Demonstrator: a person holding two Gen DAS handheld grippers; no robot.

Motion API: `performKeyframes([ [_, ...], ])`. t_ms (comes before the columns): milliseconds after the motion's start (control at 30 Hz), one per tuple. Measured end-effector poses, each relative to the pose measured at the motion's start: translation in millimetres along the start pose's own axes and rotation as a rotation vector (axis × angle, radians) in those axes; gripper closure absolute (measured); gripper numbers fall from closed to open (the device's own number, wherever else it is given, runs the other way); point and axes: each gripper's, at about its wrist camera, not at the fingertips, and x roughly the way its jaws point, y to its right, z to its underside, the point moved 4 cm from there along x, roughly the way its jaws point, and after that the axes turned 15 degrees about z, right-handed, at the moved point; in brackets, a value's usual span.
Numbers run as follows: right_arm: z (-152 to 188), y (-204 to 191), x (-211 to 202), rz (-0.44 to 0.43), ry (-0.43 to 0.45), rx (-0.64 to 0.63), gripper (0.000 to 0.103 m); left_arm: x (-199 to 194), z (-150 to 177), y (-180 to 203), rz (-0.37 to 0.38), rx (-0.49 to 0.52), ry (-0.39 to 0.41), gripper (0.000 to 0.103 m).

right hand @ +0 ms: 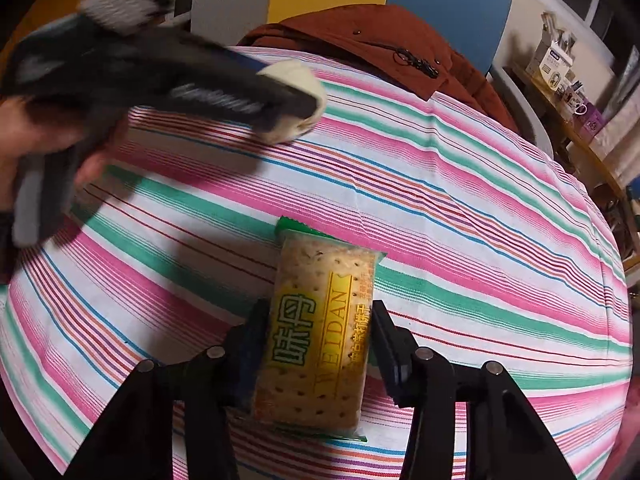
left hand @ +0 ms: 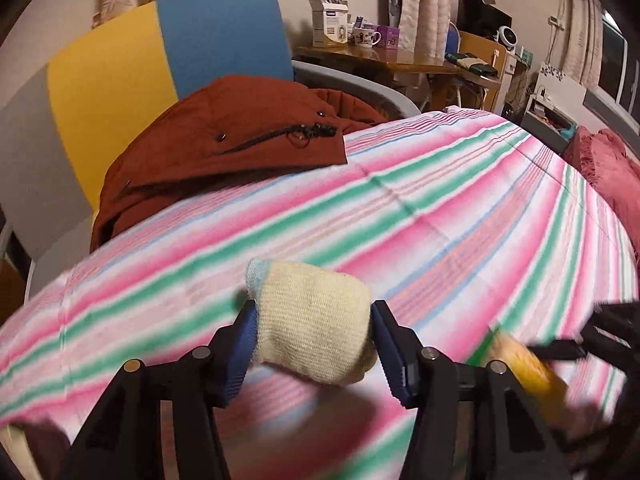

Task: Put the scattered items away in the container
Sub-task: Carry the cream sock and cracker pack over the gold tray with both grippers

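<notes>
A rolled cream sock [left hand: 314,320] is clamped by the left gripper [left hand: 314,344] above the striped bedcover [left hand: 440,200] — soft, light, best pinched mid-roll. The cracker packet [right hand: 320,332] is squeezed across its width by the right gripper [right hand: 320,344] — brittle, so only gentle pressure is advised. No container is seen.

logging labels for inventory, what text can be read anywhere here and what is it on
"WEIDAN": vertical yellow band on the cracker packet, lying between the right gripper fingers.
"味丹": large green characters on the same packet.
Smaller characters along the band's edge: too small to read.
White boxes and mugs on the wooden shelf: print too small and blurred.
</notes>
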Motion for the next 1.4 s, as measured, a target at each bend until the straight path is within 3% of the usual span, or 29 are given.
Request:
performKeyframes([
  [100, -0.8, 0.0, 0.5, 0.002, 0.007, 0.000, 0.054, -22.8, 17.0, 7.7, -0.013, 0.000, 0.008, 0.046],
  [333, -0.9, -3.7, -1.8, 0.031, 0.033, -0.019, 0.054, -61.9, 64.3, 8.2, -0.018, -0.104, -0.007, 0.046],
  [533, 0.1, -1.6, -1.4, 0.027, 0.041, 0.005, 0.054, -86.3, 105.7, 16.7, -0.031, -0.116, 0.018, 0.046],
  [667, 6.8, -1.6, -4.2, -0.002, 0.032, 0.060, 0.054, -95.3, 133.5, 27.1, 0.000, -0.098, 0.021, 0.046],
  [1067, 26.0, -51.1, -35.2, -0.107, 0.074, 0.159, 0.055, -128.2, 171.5, 41.3, 0.078, -0.075, 0.118, 0.046],
  [1400, 37.7, -71.5, -67.8, -0.194, 0.137, 0.314, 0.055, -180.4, 188.6, 44.6, 0.072, -0.060, 0.240, 0.046],
])
